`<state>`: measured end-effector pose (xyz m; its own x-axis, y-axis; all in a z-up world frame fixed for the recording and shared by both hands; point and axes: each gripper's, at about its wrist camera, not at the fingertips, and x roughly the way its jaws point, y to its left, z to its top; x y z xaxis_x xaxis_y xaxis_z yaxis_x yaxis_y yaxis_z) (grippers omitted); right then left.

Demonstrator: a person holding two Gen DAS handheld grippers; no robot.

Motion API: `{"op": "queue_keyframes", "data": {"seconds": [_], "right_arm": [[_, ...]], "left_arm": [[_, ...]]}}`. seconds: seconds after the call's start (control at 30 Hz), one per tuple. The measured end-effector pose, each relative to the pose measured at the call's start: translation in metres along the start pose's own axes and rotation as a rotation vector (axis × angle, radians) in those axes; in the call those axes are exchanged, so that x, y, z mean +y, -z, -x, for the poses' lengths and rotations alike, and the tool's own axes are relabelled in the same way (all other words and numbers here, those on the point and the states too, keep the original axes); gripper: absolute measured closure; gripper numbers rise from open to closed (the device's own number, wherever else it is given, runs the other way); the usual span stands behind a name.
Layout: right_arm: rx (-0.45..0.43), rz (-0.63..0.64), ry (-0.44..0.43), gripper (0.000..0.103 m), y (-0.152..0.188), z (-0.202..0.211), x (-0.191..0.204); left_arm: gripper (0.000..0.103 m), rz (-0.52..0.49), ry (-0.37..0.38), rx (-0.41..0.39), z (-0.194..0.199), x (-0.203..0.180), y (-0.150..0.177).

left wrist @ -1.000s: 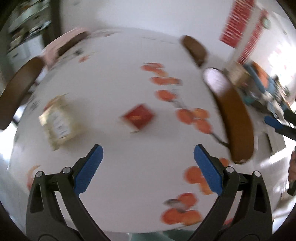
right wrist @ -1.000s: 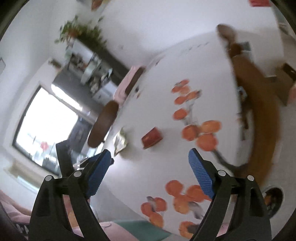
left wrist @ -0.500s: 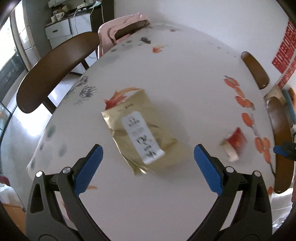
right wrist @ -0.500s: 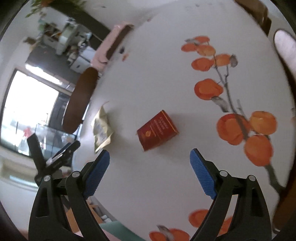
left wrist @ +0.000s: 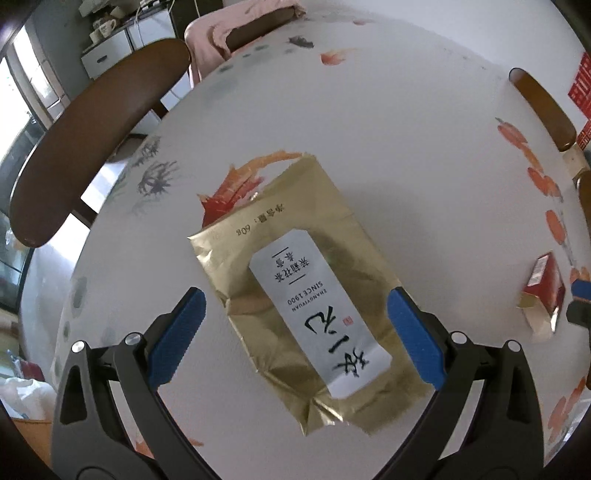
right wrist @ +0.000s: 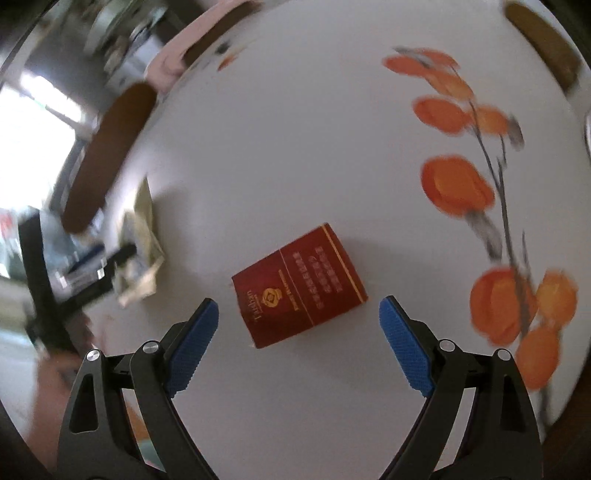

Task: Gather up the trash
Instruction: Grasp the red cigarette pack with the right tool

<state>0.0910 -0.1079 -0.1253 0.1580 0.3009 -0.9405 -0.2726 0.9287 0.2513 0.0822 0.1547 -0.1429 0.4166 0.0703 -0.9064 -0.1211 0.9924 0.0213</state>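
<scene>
A crumpled gold tea packet [left wrist: 295,284] with a white label lies flat on the white round table [left wrist: 406,129]. My left gripper [left wrist: 295,332] is open, its blue pads either side of the packet's near half. A red cigarette box [right wrist: 299,286] lies on the table, seen also at the right edge of the left wrist view [left wrist: 545,291]. My right gripper [right wrist: 297,343] is open just short of the box, empty. The gold packet [right wrist: 142,243] and the left gripper [right wrist: 85,273] show at the left of the right wrist view.
The tablecloth carries orange fruit prints [right wrist: 456,184]. Brown wooden chairs stand around the table: one at the left [left wrist: 85,136], one draped in pink cloth [left wrist: 240,22] at the back, one at the right [left wrist: 543,107]. Cabinets [left wrist: 122,48] stand behind.
Both grippers have moved closer to the table. The gold packet now lies between my left pads, and the red box sits larger and nearer between my right pads. Both stay open.
</scene>
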Motion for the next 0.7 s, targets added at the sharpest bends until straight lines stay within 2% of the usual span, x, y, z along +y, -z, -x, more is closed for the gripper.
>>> {"op": "queue_keyframes", "data": {"seconds": [0.1,0.2,0.27,0.37,0.43,0.47,0.5,0.53,0.7], "right_arm": [[0.034,0.137,0.027,0.014,-0.005,-0.01,0.016],[0.052,0.221,0.087,0.014,-0.009,-0.02,0.024],[0.056,0.253,0.108,0.014,-0.012,-0.025,0.026],[0.058,0.265,0.104,0.014,-0.017,-0.031,0.028],[0.066,0.264,0.101,0.015,-0.021,-0.035,0.027],[0.067,0.262,0.095,0.015,-0.022,-0.037,0.027],[0.064,0.262,0.083,0.018,-0.022,-0.038,0.027],[0.063,0.262,0.078,0.025,-0.022,-0.039,0.027],[0.057,0.234,0.024,0.025,-0.015,-0.033,0.019]], "left_arm": [[0.007,0.012,-0.002,0.02,-0.009,0.002,0.001],[0.007,0.022,0.007,0.011,-0.01,0.003,0.004],[0.007,0.026,0.011,0.003,-0.01,0.004,0.005],[0.014,0.042,0.03,-0.004,-0.011,0.006,0.007],[0.024,0.039,0.024,-0.013,-0.01,0.006,0.006],[0.026,0.036,0.021,-0.016,-0.009,0.005,0.006],[0.032,0.035,0.023,-0.016,-0.009,0.006,0.006],[0.039,0.035,0.022,-0.017,-0.008,0.006,0.006],[0.061,0.042,0.015,-0.027,-0.005,0.009,0.004]]}}
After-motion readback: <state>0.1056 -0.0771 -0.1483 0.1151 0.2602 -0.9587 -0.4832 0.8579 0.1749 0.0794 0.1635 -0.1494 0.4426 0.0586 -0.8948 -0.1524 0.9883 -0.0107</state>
